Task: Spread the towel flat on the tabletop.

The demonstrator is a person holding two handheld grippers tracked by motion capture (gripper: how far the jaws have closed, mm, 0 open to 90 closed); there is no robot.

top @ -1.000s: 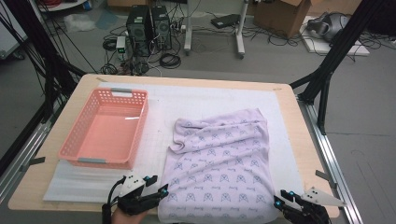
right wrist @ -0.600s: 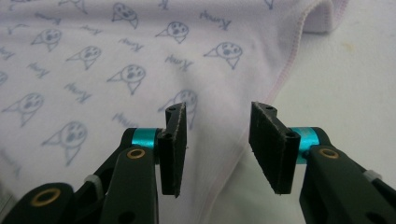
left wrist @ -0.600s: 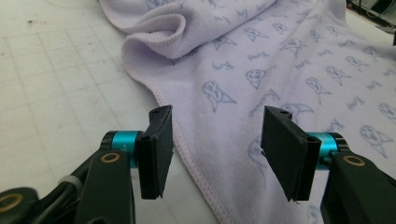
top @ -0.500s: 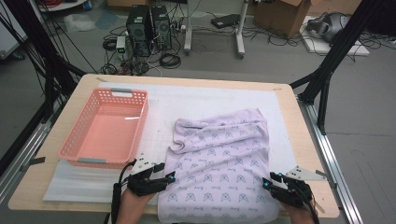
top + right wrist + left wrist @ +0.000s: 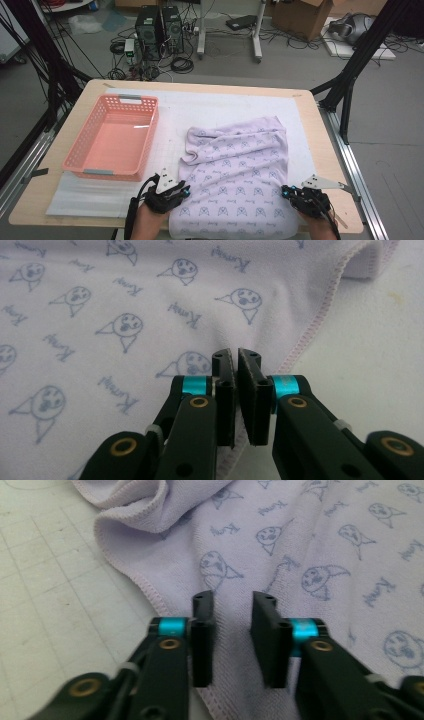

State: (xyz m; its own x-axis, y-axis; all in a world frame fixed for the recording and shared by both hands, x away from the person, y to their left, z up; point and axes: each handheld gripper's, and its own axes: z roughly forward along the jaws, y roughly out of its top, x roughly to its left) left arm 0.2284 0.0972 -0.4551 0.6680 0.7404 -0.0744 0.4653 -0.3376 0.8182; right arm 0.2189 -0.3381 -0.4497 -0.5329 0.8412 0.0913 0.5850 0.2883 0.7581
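- High view: a lilac towel (image 5: 237, 180) printed with small blue faces lies spread on the white mat (image 5: 210, 107) that covers the desk (image 5: 320, 130), right of centre, its near edge at the desk's front edge and its far edge rumpled into a fold.
- High view: a pink basket (image 5: 112, 137) stands on the mat to the left of the towel, near it but apart.
- High view: the left hand-held gripper (image 5: 184, 191) sits at the towel's near left edge, and the right hand-held gripper (image 5: 286, 191) sits at its near right edge; each is held in a hand that comes in from the bottom, and both point inward at the cloth.
- High view: beyond the desk, on the floor, are two computer towers (image 5: 160, 25), loose cables and a cardboard box (image 5: 300, 12).
- Left gripper view: the left hand-held gripper (image 5: 232, 625) stands over the towel's (image 5: 300, 545) stitched hem, with the gridded mat (image 5: 50, 590) to its left. Its jaws have just been closing; a narrow gap is left between them and the cloth lies in that gap, but I cannot tell whether the pads already pinch it.
- Right gripper view: the right hand-held gripper (image 5: 236, 365) is at the towel's (image 5: 125, 300) hem, with bare mat (image 5: 380, 340) to the right. Its jaws have just been closing and now stand almost together, clenched on a small pucker of the cloth at their tips.
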